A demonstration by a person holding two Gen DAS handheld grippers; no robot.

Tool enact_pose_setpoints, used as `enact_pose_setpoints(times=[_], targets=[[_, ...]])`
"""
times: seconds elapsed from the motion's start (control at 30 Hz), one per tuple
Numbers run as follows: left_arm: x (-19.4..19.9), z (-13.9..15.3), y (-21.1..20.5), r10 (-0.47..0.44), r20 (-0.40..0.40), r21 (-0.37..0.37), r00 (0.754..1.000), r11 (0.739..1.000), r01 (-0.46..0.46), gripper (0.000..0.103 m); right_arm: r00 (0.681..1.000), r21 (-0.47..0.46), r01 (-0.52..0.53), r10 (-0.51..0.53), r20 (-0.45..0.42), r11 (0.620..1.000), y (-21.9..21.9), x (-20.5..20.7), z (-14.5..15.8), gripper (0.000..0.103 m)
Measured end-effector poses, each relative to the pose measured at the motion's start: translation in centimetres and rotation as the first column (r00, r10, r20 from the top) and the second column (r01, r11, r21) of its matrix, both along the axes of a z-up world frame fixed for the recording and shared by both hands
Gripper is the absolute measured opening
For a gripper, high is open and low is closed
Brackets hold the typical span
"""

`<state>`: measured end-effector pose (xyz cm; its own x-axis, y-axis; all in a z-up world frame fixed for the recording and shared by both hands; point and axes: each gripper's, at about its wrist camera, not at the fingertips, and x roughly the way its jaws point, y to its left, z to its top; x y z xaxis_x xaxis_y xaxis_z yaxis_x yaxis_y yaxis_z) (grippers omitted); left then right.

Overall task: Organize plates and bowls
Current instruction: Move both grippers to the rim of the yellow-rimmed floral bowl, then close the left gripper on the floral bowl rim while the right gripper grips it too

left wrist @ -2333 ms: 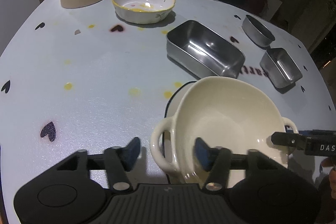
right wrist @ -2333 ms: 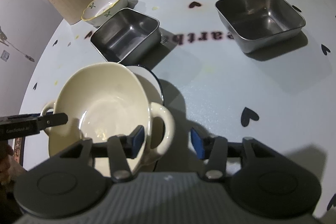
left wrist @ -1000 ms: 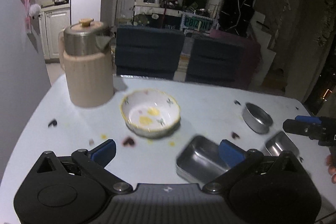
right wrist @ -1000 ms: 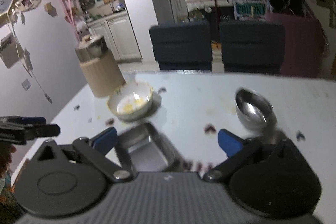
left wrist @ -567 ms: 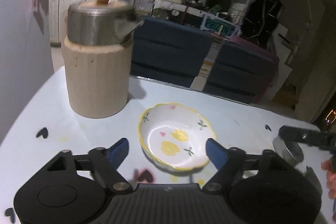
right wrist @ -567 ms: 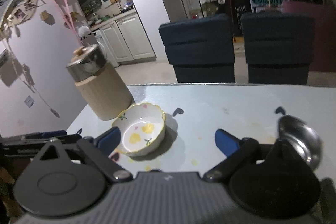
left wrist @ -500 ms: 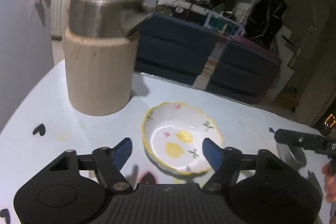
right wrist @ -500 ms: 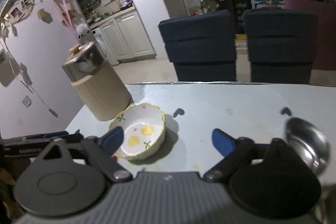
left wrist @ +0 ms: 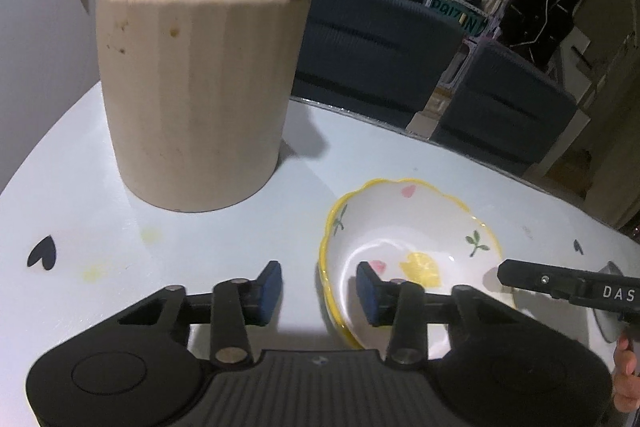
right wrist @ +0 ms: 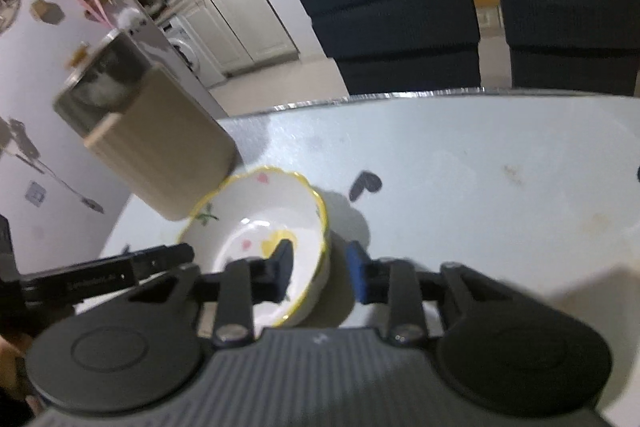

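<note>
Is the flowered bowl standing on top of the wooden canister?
No, the flowered bowl stands on the table beside the wooden canister, to its right in the left wrist view.

both wrist views low, close; sharing floral bowl (left wrist: 412, 247) (right wrist: 264, 227)

My left gripper (left wrist: 318, 293) is low and level, jaws parted, one blue pad (left wrist: 269, 290) on each side of a gap and neither pressing on anything. My right gripper (right wrist: 320, 269) reaches in from the opposite side, also parted, pads clear of contact. Each gripper's black fingertip shows at the edge of the other's view. My right hand (left wrist: 626, 373) shows at the frame edge.
</note>
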<state>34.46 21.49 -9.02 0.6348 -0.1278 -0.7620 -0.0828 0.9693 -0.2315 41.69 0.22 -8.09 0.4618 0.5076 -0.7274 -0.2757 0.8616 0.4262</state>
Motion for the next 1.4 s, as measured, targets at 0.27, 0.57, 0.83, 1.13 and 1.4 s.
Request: enact_pose_setpoints(times=[0.27, 0.57, 0.83, 1.13, 1.4], targets=[[0.8, -0.6, -0.1, -0.016, -0.021, 0.023, 1.000, 1.000, 0.017, 0.022, 0.999, -0.015, -0.023, 0.023, -0.028, 1.000, 1.1, 0.8, -1.8, 0.030], [1.2, -0.8, -1.2, -0.035, -0.031, 0.027, 0.999, 0.999, 0.036, 0.009, 1.000, -0.055, -0.026, 0.025, -0.012, 0.998, 2.3, 1.0, -1.7, 0.014], [-1.7, 1.6, -2.3, -0.031, 0.015, 0.021, 0.999, 0.999, 0.031, 0.008, 1.000, -0.051, 0.000, 0.000, -0.002, 0.999, 1.6, -0.5, -0.4, 0.012], [-8.2, 7.4, -5.4, -0.052, 0.077, 0.059, 0.996, 0.997, 0.048, 0.008, 0.999, -0.037, 0.011, -0.010, 0.047, 0.999, -1.0, -5.9, 4.9, 0.011], [-13.2, 10.7, -8.0, -0.068, 0.104, 0.058, 0.992, 0.996, 0.062, 0.008, 0.996, -0.020, 0.030, -0.029, 0.087, 0.999, -4.1, -12.0, 8.6, 0.011]])
